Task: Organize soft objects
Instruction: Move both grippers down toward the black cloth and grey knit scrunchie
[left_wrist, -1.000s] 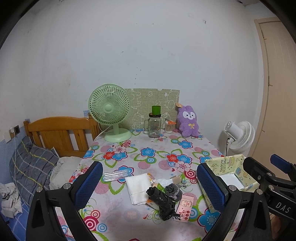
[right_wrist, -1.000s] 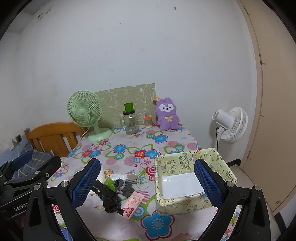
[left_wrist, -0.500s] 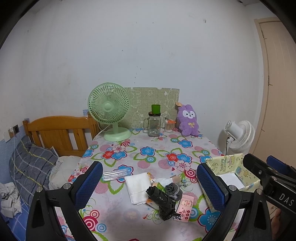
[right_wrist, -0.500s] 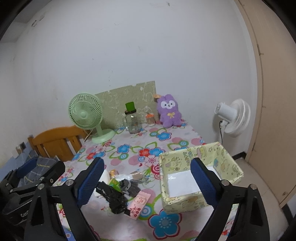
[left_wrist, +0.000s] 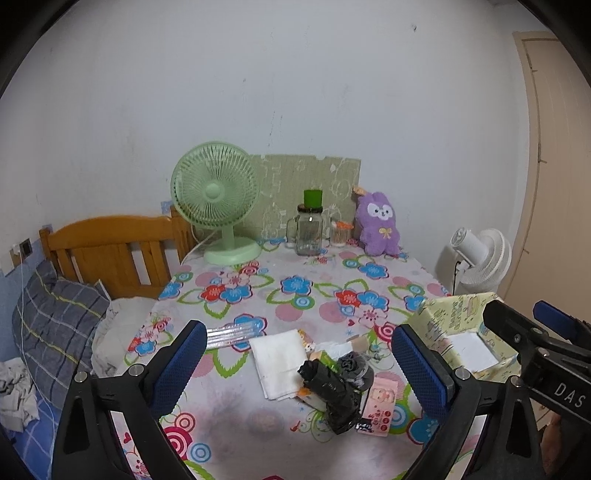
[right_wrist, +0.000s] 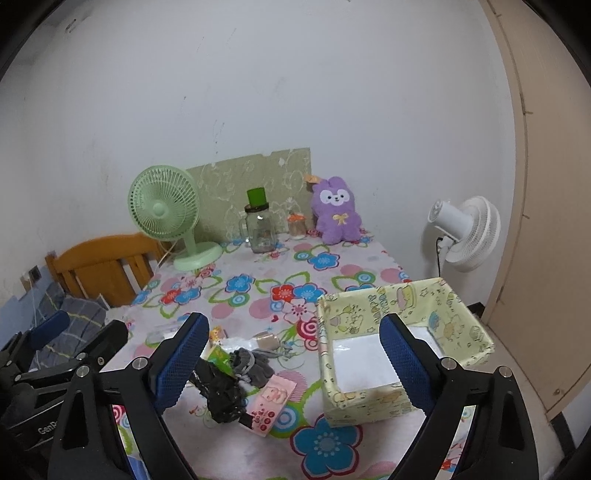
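A small heap of soft things lies near the front of the flowered desk (left_wrist: 295, 295): a grey sock (left_wrist: 354, 367), a crumpled black bag (left_wrist: 334, 397) and a folded white cloth (left_wrist: 279, 363). Just right stands a pale yellow box (right_wrist: 402, 343). The left tool (left_wrist: 299, 365) and right tool (right_wrist: 291, 360) hover above, both spread wide and holding nothing. A purple plush rabbit (right_wrist: 336, 210) sits by the wall.
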